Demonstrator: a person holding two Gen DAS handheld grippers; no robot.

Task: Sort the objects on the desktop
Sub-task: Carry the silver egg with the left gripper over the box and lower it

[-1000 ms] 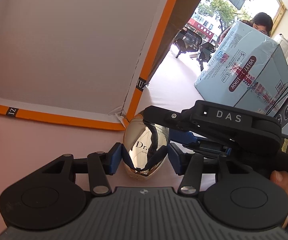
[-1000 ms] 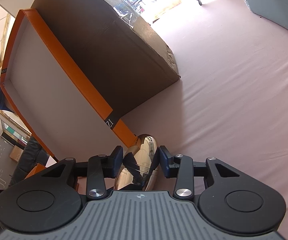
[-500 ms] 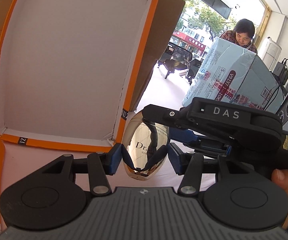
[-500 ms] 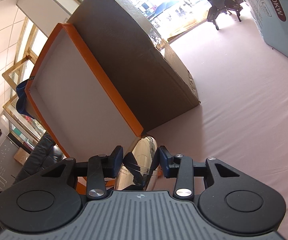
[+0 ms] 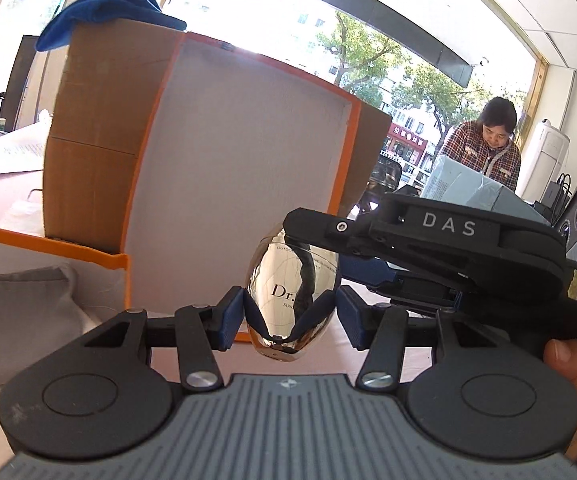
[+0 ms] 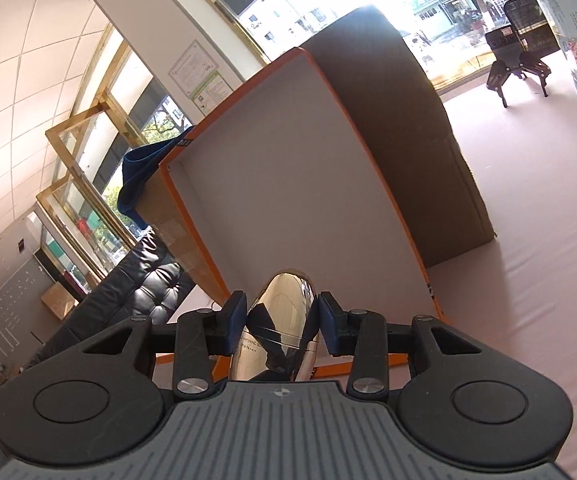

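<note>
- Chrome-bright egg-shaped bottle point(image 5: 292, 300) hangs in the air in front of the open orange-edged box with its pale grey lining point(image 5: 244, 168), held from two sides at once.
- My left gripper point(image 5: 290, 312) is narrowed onto its lower half, blue pads point(image 5: 230, 316) pressing both flanks; in the left wrist view the bottle's rounded end pokes below the fingers.
- My right gripper point(image 6: 278, 322) is closed on it too, reaching in from the right side, its black upper finger crossing over the bottle's top in the left wrist view.
- Seen from the right wrist, the bottle point(image 6: 278, 328) is a long mirrored body running forward between the pads, its tip near the orange rim of the box lid point(image 6: 288, 184).
- Room to move: the raised lid stands just behind the bottle; to the right lies bare pink tabletop point(image 6: 528, 300), and a brown cardboard carton point(image 6: 408, 140) backs the lid.
- A grey soft cushion point(image 5: 20, 320) sits at lower left in the left wrist view, beside the orange tray edge.
- A thumb point(image 5: 568, 364) curls round the right tool's handle at the far right.
- Writing: "Dr." in dark letters on the bottle, with smaller print I can't read; "DAS" in pale capitals on the right tool's body.
- A blue cloth point(image 5: 108, 8) is draped on top of the carton.
</note>
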